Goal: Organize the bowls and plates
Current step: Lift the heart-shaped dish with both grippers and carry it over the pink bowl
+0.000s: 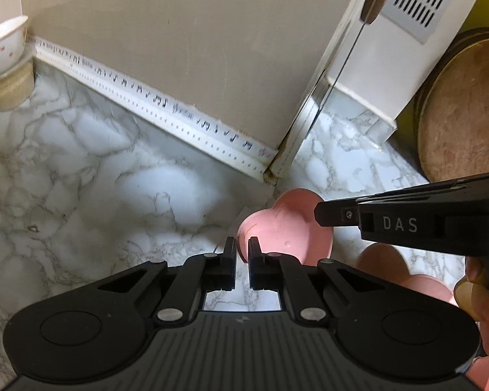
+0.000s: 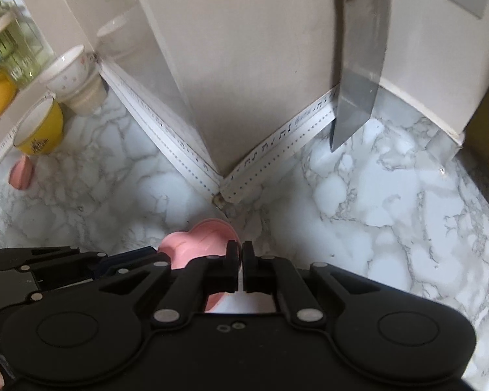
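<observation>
a pink heart-shaped dish, judged light, stiff and slippery, is being pinched at its thin rim at 12 o'clock by the narrowed left gripper and right gripper.

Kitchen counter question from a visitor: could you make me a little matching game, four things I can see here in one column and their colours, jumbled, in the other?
Things:
1. heart-shaped dish
2. mug
3. knife blade
4. spotted bowl

Colours:
A. grey
B. white
C. pink
D. yellow

Pairs: 1-C, 2-D, 3-A, 4-B
</observation>
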